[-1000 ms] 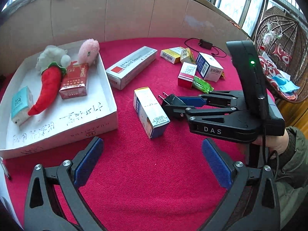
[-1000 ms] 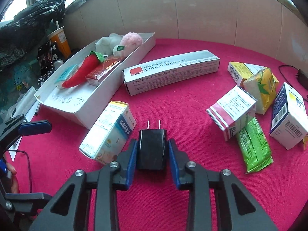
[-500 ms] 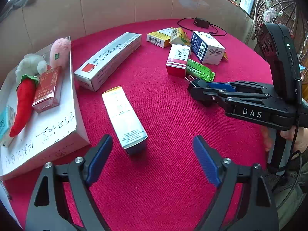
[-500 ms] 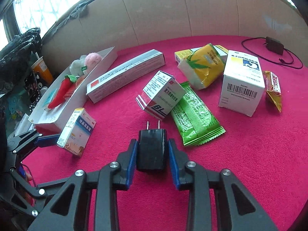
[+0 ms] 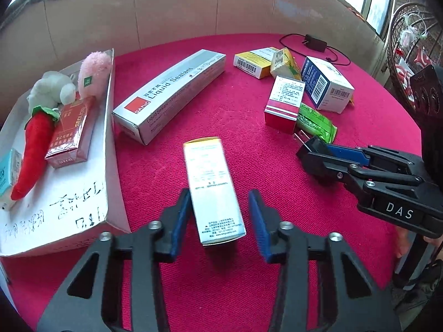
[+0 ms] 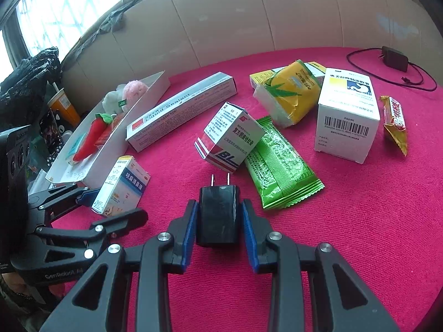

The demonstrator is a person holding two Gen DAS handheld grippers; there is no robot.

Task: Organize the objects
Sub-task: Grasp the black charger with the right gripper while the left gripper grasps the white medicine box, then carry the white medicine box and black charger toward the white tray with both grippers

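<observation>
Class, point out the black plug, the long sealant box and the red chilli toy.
Plug [image 6: 218,215], right wrist view, front face of its black body.
Sealant box [image 5: 169,94], left wrist view, middle of its lettered top face.
Chilli toy [image 5: 33,149], left wrist view, middle of its red body.

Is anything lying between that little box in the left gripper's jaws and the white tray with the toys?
Nothing visible. Bare red cloth separates the small box, between the left gripper's closing jaws, from the white tray. The long sealant box lies farther back, off that line. Only the tray's raised wall needs clearing.
</observation>
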